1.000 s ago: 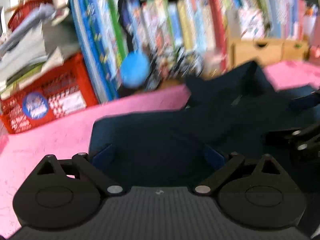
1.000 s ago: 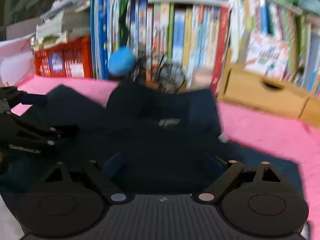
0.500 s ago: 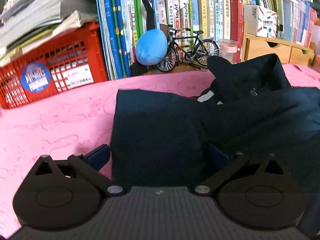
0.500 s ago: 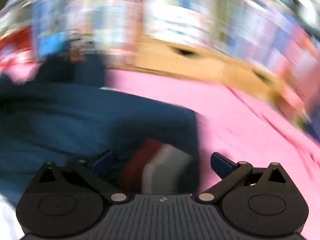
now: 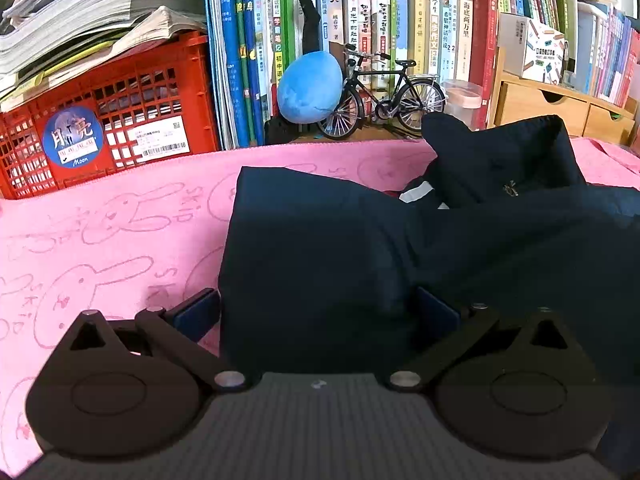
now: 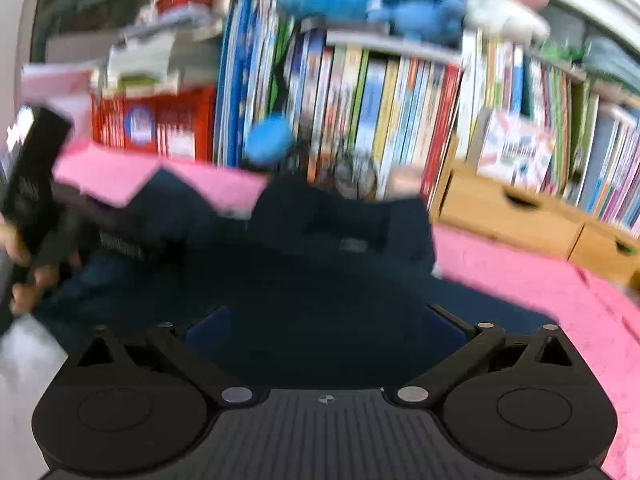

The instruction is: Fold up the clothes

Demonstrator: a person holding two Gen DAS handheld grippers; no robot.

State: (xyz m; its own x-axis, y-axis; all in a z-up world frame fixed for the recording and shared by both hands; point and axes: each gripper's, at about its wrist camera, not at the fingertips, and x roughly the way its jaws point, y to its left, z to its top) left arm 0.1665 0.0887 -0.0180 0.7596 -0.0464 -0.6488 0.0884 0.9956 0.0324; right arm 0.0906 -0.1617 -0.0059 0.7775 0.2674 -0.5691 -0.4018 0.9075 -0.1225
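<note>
One dark navy jacket point(image 5: 360, 248) lies spread on the pink blanket point(image 5: 100, 240), its collar toward the far edge, where one red crate point(image 5: 108, 120), one blue plush ball point(image 5: 310, 88) and one toy bicycle point(image 5: 384, 92) stand before the books. Two grippers: the left gripper point(image 5: 316, 312) and right gripper point(image 6: 326, 328) both stand wide open over the cloth, pinching nothing. Bare blanket lies open left of the jacket and at the right edge.

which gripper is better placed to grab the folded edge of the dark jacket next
Left, probably. The left gripper sits steady with open jaws straddling the folded edge of the dark jacket on the pink cloth. The right gripper is also open over it, but its view is motion-blurred.
</note>
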